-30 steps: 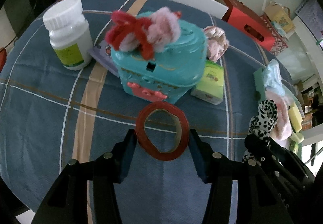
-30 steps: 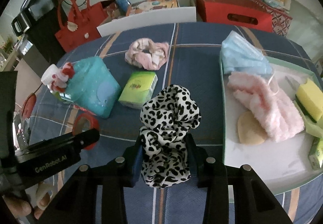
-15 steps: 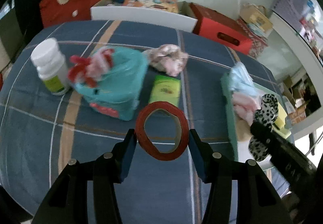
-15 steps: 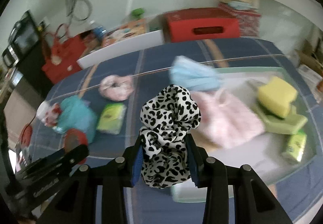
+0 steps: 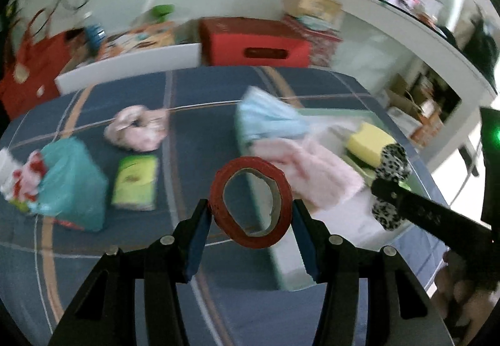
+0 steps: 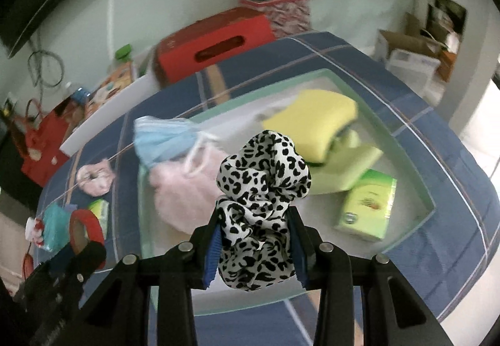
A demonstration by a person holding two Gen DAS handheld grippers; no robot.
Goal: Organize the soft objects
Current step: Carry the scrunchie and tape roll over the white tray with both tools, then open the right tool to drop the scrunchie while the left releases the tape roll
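Observation:
My left gripper (image 5: 250, 221) is shut on a red tape roll (image 5: 250, 209), held above the tablecloth by the near left corner of the pale green tray (image 5: 287, 271). My right gripper (image 6: 256, 239) is shut on a leopard-print scrunchie (image 6: 261, 190), held above the tray (image 6: 415, 186). The scrunchie also shows in the left wrist view (image 5: 390, 171). In the tray lie a blue face mask (image 6: 162, 140), a fluffy pink cloth (image 6: 184, 193), a yellow sponge (image 6: 315, 121) and a green tissue pack (image 6: 368, 205). A pink scrunchie (image 5: 137, 130) lies on the table.
On the blue plaid tablecloth (image 5: 193, 102) to the left stand a teal box (image 5: 72, 186) with red and pink pipe cleaners and a second green tissue pack (image 5: 134, 183). A white chair back (image 5: 131, 65), a red box (image 5: 256, 46) and a red handbag (image 5: 28, 71) are behind the table.
Both grippers have swung right, away from the teal box and towards the tray. The right gripper with the leopard scrunchie is now over the tray. Each grip is unchanged.

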